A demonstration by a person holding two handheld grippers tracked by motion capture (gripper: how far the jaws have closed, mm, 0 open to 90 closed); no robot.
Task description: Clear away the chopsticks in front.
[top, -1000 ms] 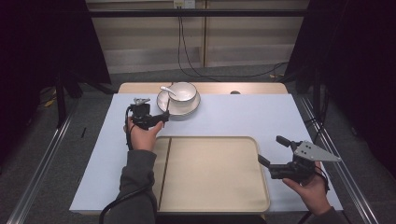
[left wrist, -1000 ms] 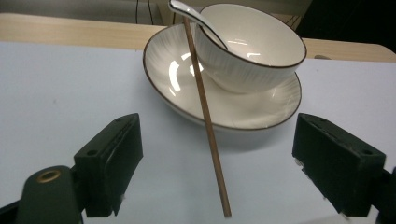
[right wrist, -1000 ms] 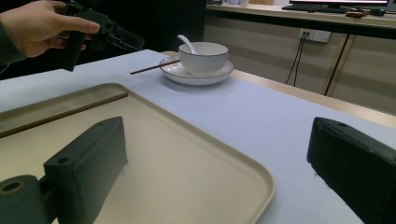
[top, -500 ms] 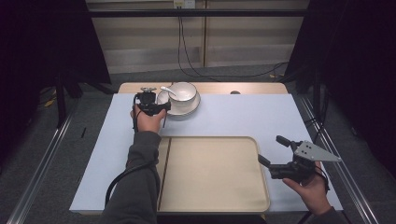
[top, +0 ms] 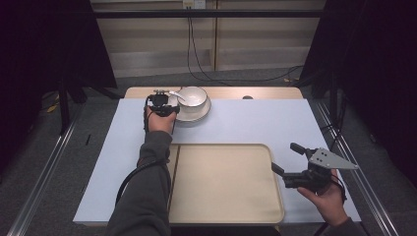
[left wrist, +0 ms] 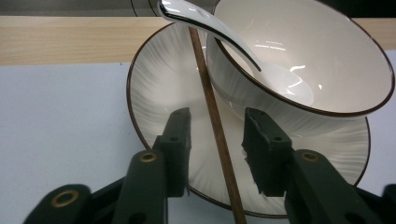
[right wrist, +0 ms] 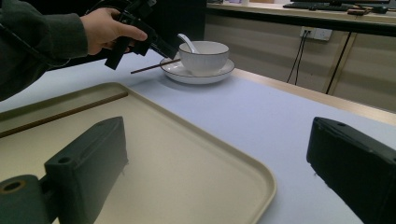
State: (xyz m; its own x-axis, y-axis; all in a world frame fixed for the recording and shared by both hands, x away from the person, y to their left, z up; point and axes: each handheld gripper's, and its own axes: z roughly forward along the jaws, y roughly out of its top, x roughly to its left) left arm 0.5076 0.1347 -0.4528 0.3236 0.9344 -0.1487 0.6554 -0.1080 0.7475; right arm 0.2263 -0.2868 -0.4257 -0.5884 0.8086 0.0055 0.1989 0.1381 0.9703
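Note:
A white bowl [top: 193,97] with a white spoon [top: 176,94] in it stands on a white ribbed plate [top: 202,114] at the table's far edge. A brown chopstick [left wrist: 212,107] lies across the plate's left side, leaning on the rim. My left gripper [top: 160,101] reaches over that rim. Its jaws have just been closing and stand either side of the chopstick, with a gap still showing at each pad [left wrist: 261,135], so it is open [left wrist: 217,116]. My right gripper [top: 285,157] rests wide open and holds nothing by the tray's right edge [right wrist: 217,130]. From there the left gripper [right wrist: 159,45] is seen at the plate.
A beige tray [top: 226,182] lies at the front middle of the pale blue mat. A second chopstick [top: 175,172] lies along the tray's left side. A wooden strip of table [top: 265,93] runs behind the plate. Cables hang at the back wall.
My left hand has moved away from me to the plate's left rim, and its jaws have narrowed around the chopstick. The right hand has kept still.

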